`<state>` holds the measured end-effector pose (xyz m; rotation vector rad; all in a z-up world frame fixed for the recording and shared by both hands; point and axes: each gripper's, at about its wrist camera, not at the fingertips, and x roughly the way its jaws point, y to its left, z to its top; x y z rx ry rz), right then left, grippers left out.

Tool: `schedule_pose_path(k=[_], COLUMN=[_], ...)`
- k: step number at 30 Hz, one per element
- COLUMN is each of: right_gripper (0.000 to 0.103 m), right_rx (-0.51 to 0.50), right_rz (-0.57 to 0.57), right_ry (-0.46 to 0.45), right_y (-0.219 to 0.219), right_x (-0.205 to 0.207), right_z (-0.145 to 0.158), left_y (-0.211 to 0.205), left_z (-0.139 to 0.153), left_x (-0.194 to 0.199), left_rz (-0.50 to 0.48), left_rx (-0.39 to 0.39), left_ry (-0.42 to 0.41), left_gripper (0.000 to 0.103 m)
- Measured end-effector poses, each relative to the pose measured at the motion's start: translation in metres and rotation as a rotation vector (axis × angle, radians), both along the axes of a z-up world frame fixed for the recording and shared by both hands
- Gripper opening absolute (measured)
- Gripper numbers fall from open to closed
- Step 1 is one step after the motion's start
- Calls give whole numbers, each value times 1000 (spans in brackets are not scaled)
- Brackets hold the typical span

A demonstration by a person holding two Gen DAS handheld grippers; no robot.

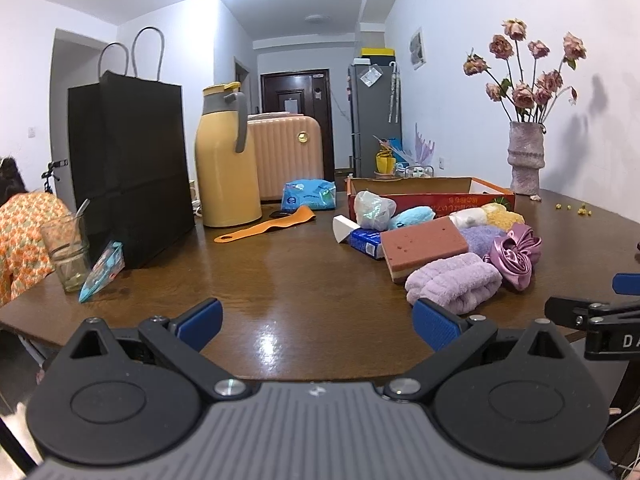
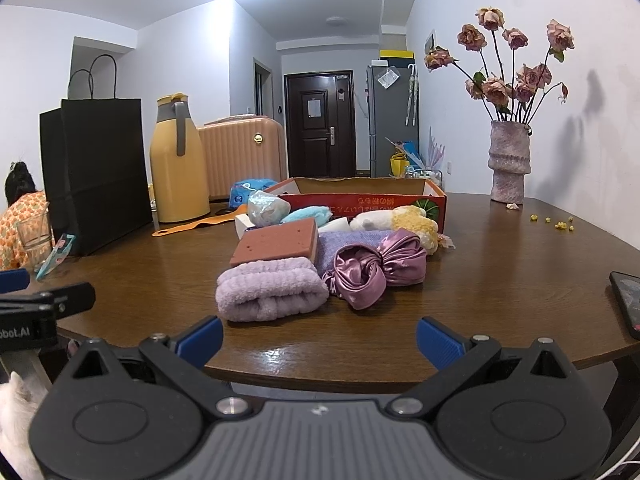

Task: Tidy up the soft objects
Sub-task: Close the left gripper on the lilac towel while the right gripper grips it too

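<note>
- Left gripper hovers over the bare brown desk, fingers spread, holding nothing.
- Soft pile mid-desk: lilac towel, brick-coloured sponge, purple satin scrunchie, before a red cardboard box.
- Right gripper faces the pile, spread and empty.

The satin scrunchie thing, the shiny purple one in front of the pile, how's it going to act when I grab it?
The purple satin scrunchie looks glossy, so it may slip between the pads. Its gathered folds suggest it is floppy and will squash rather than hold shape. It leans against the lilac towel roll, which may shift slightly.
</note>
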<state>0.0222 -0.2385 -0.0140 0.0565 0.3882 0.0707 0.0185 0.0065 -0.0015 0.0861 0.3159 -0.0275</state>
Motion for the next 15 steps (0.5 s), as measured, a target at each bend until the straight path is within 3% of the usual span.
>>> schedule_pose_path(k=[11, 15], right_gripper=[103, 103], right_rx=[-26, -17], right_rz=[-3, 26], right_ry=[6, 35], right_y=[-5, -10], right_x=[61, 96], right_z=[-6, -3], left_y=[-17, -23], left_z=[-5, -3], left_x=[65, 97], left_rz=[-11, -52], left_rx=[3, -29], left_ry=[42, 92], left_gripper=[103, 103])
